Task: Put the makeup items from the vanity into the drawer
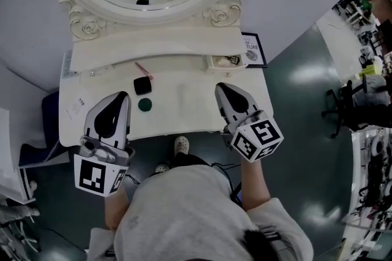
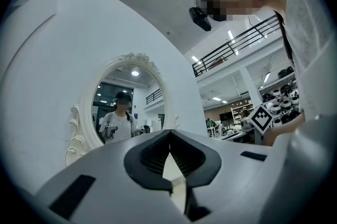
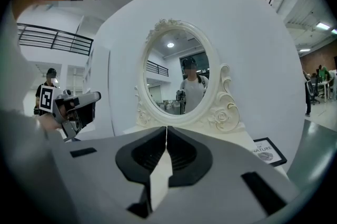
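We hold left gripper (image 1: 122, 97) and right gripper (image 1: 220, 90) closed, empty, above the vanity (image 1: 184, 108); black compact (image 1: 143, 86), green pot (image 1: 144, 105), pink stick (image 1: 144, 70) await; next, likely: open, grasp one, carry to drawer (image 1: 223, 61).

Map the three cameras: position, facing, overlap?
Head view: on the person's head, steeply down at the white vanity top; left gripper, right gripper, torso show.
Left gripper view: on left gripper, along its shut jaws, toward the oval white-framed mirror; person's torso at right.
Right gripper view: on right gripper, squarely facing that mirror; left gripper at left.
Shared: the mirror, all three views.
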### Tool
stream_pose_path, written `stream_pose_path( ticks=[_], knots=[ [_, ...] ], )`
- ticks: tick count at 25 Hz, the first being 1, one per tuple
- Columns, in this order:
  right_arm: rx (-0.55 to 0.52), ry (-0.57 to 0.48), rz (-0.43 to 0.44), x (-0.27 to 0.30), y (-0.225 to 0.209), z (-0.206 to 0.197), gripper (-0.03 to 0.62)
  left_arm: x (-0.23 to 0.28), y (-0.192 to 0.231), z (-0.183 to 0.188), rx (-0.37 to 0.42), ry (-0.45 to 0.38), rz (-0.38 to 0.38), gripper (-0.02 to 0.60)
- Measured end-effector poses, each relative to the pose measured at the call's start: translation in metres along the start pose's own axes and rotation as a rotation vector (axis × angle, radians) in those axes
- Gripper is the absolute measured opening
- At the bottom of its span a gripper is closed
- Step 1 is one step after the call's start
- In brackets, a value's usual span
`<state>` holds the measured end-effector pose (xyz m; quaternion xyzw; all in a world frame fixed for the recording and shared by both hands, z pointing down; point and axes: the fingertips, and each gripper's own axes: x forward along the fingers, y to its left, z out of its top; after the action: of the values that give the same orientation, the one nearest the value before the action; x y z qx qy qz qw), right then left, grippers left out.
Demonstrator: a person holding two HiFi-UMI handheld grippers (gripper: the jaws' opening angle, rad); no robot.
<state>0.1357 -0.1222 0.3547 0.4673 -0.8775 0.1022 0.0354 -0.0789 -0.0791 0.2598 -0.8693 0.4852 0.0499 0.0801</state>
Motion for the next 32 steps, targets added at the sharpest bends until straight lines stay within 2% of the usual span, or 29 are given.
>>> stream_pose_path(
  ticks=[6,21,32],
  knots=[
    [-0.006,-0.051,0.007,-0.02,0.024,0.009,0.023,-0.018,-0.01,0.01,0.011,-0.012,-0.014,0.015],
    [-0.127,-0.14,0.016,-0.056,0.086,0.031,0.024,-0.064,-0.021,0.026,0.024,-0.02,-0.04,0.015],
    [-0.151,-0.201,0.022,-0.076,0.123,0.036,0.025,-0.092,-0.023,0.033,0.028,-0.033,-0.046,0.015]
  ],
)
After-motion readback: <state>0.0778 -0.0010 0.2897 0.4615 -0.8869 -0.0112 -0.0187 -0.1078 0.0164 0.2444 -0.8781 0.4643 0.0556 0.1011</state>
